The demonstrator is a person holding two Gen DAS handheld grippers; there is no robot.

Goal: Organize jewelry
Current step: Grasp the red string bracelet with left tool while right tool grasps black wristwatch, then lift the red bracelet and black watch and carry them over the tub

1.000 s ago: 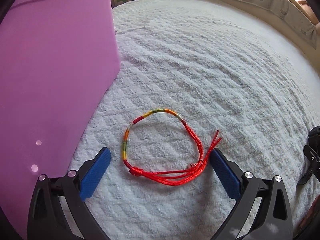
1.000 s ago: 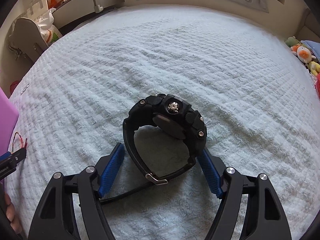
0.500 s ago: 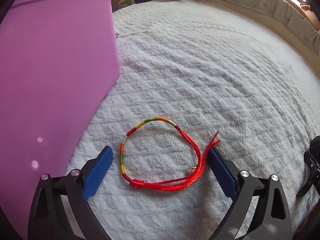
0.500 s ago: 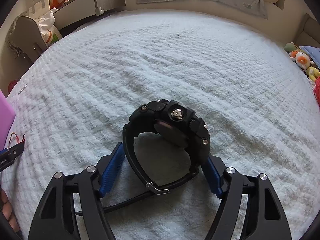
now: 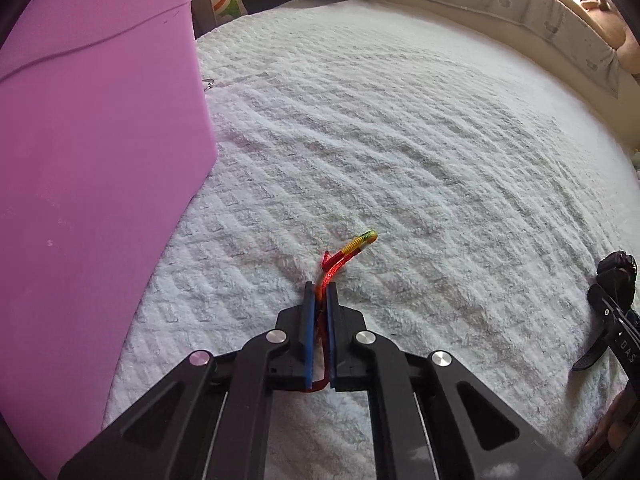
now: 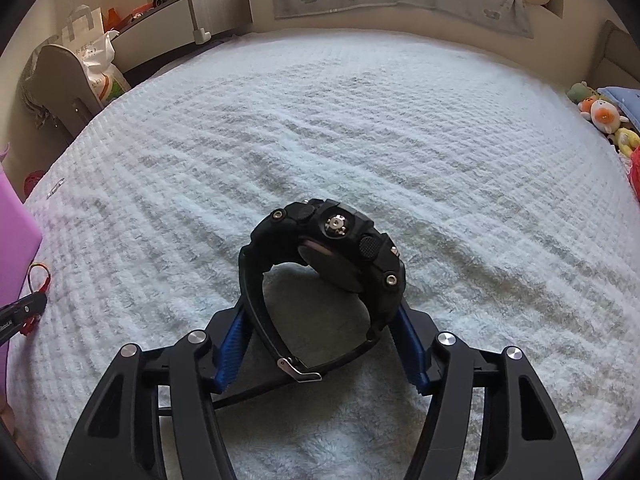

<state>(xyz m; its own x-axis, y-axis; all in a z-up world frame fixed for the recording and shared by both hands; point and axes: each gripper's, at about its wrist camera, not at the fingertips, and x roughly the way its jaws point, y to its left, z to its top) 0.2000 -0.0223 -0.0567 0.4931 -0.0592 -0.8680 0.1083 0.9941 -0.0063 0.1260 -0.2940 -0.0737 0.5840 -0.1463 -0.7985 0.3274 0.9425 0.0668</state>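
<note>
My left gripper [image 5: 320, 290] is shut on a red cord bracelet [image 5: 352, 246]. Its folded end, with yellow and green bands, sticks out past the blue pads just above the white blanket [image 5: 400, 140]. A tall purple box [image 5: 100, 160] stands close on the left. In the right wrist view a black watch [image 6: 332, 240] stands on its strap between the fingers of my right gripper [image 6: 320, 312]. Those jaws are closing, and both blue pads touch the watch's sides. The bracelet [image 6: 38, 276] and left gripper [image 6: 24, 308] show at that view's left edge.
The blanket covers a bed. A small metal clip [image 5: 208, 84] lies near the purple box's far corner. Beyond the bed stand a grey chair [image 6: 52, 76], a white paper bag [image 6: 92, 60] and a low shelf [image 6: 192, 12]. Plush toys [image 6: 600, 112] sit at the right edge.
My left jaws went from wide open around the flat bracelet loop to shut on it, folding it and lifting it slightly. My right jaws have narrowed onto the watch, which stayed in place.
</note>
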